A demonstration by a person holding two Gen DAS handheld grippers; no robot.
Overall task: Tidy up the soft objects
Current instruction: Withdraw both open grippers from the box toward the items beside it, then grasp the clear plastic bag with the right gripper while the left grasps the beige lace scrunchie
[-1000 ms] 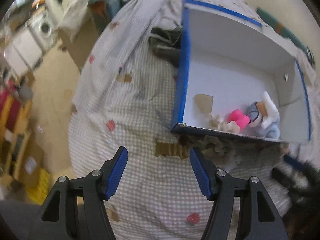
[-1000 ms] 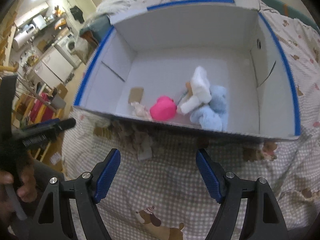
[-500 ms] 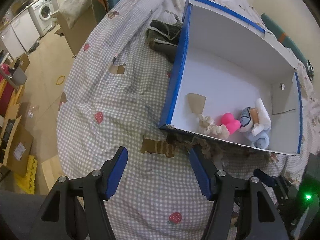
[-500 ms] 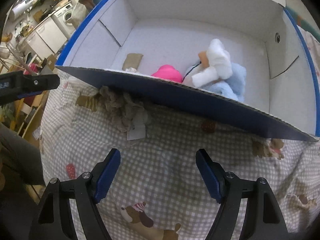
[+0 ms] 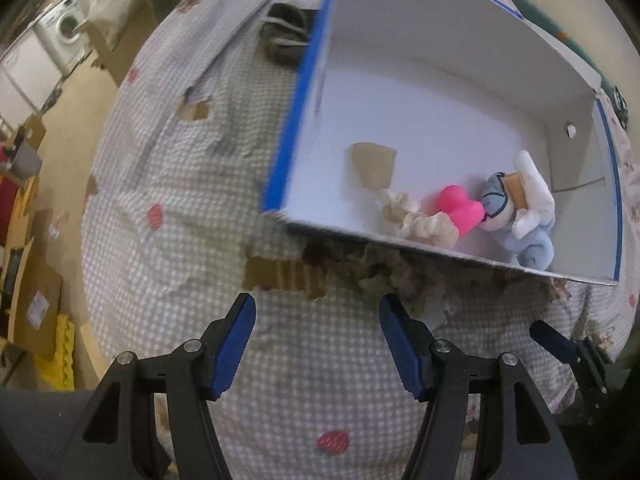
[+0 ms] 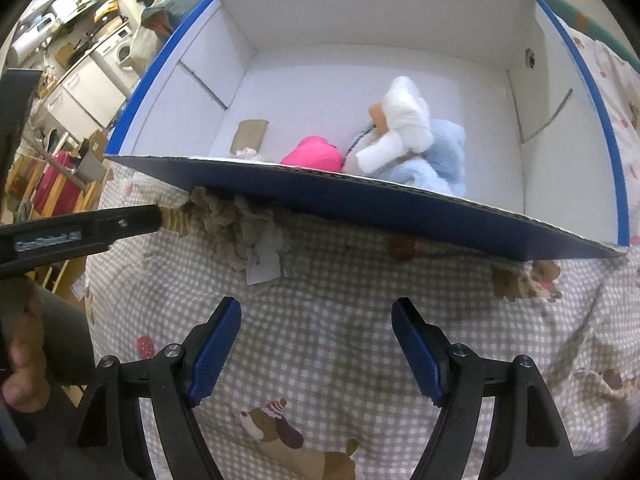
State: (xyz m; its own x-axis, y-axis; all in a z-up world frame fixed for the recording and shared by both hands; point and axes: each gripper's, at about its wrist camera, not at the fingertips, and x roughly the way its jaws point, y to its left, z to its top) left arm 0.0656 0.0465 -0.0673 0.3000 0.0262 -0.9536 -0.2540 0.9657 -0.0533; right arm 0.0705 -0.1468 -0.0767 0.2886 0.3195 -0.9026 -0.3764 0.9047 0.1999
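Observation:
A white box with blue edges (image 5: 304, 92) (image 6: 360, 200) stands on a checked bedspread. Inside lie a pink soft toy (image 5: 460, 206) (image 6: 314, 154), a white and light-blue plush (image 5: 524, 208) (image 6: 416, 136) and a small cream plush (image 5: 420, 224). A shaggy beige plush with a white tag (image 6: 236, 232) (image 5: 384, 276) lies on the bed against the box's near wall. My left gripper (image 5: 316, 336) is open and empty just in front of it. My right gripper (image 6: 316, 344) is open and empty, lower right of that plush. The left gripper's side also shows in the right wrist view (image 6: 80, 232).
A dark folded cloth (image 5: 286, 40) lies beyond the box's left wall. The bed edge drops to the floor on the left, with cardboard boxes (image 5: 34, 312) and a washing machine (image 5: 64, 28) there. A brown patch (image 5: 372, 160) is on the box floor.
The left gripper has come closer to the box and the beige plush. The right gripper has dropped lower in front of the box. Both jaws stay open.

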